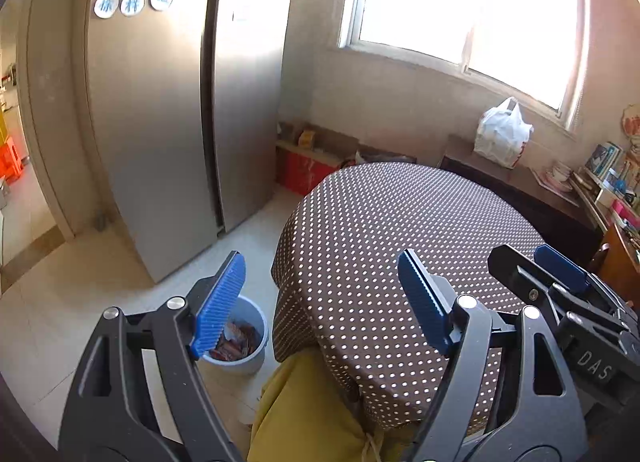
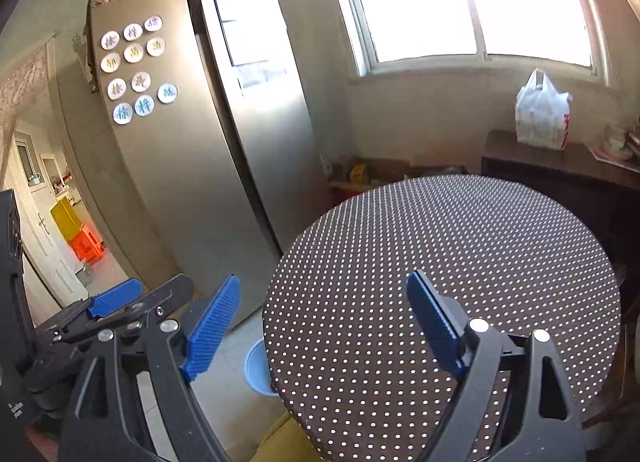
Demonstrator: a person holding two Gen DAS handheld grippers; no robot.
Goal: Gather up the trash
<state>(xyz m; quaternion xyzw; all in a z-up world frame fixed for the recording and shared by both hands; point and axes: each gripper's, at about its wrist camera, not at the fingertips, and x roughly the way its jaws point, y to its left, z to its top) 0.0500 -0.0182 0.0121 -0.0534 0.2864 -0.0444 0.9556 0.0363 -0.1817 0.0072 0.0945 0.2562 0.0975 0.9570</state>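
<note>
Above the table, both grippers' fingers gape empty.

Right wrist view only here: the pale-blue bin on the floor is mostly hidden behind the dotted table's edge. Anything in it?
Observer: Yes. In the left wrist view the round pale-blue plastic bin holds crumpled reddish wrappers.
Operator: I only see the left gripper side-on. Carrying anything?
Observer: No. The left gripper has its blue ribbed fingers wide apart with nothing between them.
Operator: What's at the far right, past the white plastic bag?
Observer: A row of upright books on a wooden shelf, beyond your frame.
</note>
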